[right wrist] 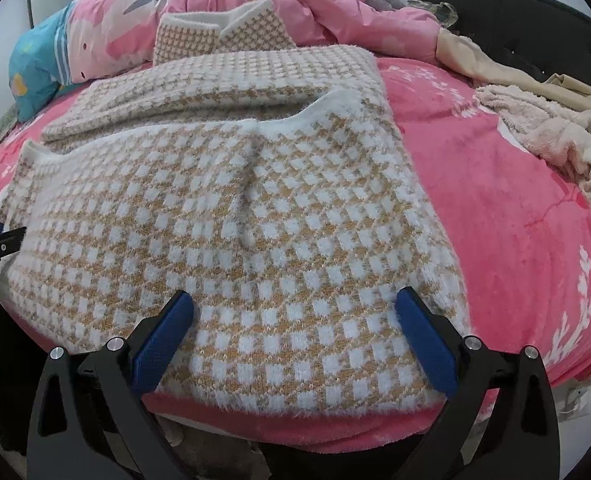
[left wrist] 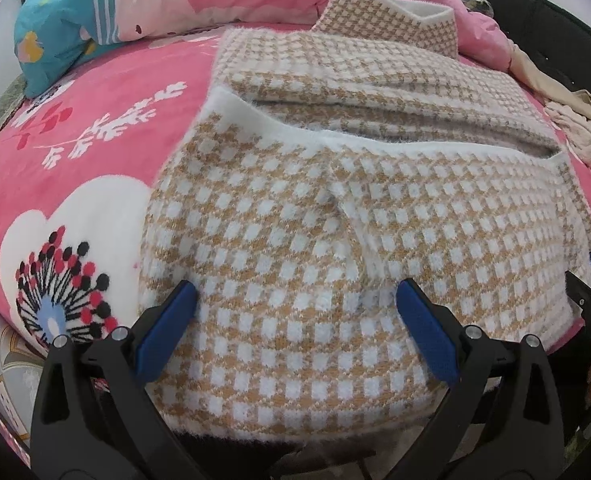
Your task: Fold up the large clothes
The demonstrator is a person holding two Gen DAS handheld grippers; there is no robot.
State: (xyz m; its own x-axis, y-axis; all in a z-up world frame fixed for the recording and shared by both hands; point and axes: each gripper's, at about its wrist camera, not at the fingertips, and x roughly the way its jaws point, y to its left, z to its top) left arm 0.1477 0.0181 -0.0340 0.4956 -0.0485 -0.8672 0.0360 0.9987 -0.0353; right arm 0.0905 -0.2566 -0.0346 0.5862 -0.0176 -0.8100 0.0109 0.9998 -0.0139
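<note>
A tan-and-white houndstooth knit sweater [left wrist: 295, 208] lay folded on a bed covered by a pink floral blanket [left wrist: 79, 148], its near edge reaching the front edge of the bed. The folded-over lower layer sat on top, its white-trimmed edge crossing the garment from side to side, and a shallow crease ran down its middle. The left hand-held gripper [left wrist: 295, 300] was over the near left part of the sweater with its blue-padded fingers [left wrist: 167, 328] spread wide apart, clamping nothing. The right hand-held gripper [right wrist: 295, 308] was over the near right part, likewise spread wide with no cloth pinched between its pads. Behind the sweater were a pink duvet [right wrist: 327, 4] and a teal-ended pillow [left wrist: 55, 28]. A beige towel [right wrist: 555, 136] lay crumpled near the black headboard [right wrist: 515, 20].
</note>
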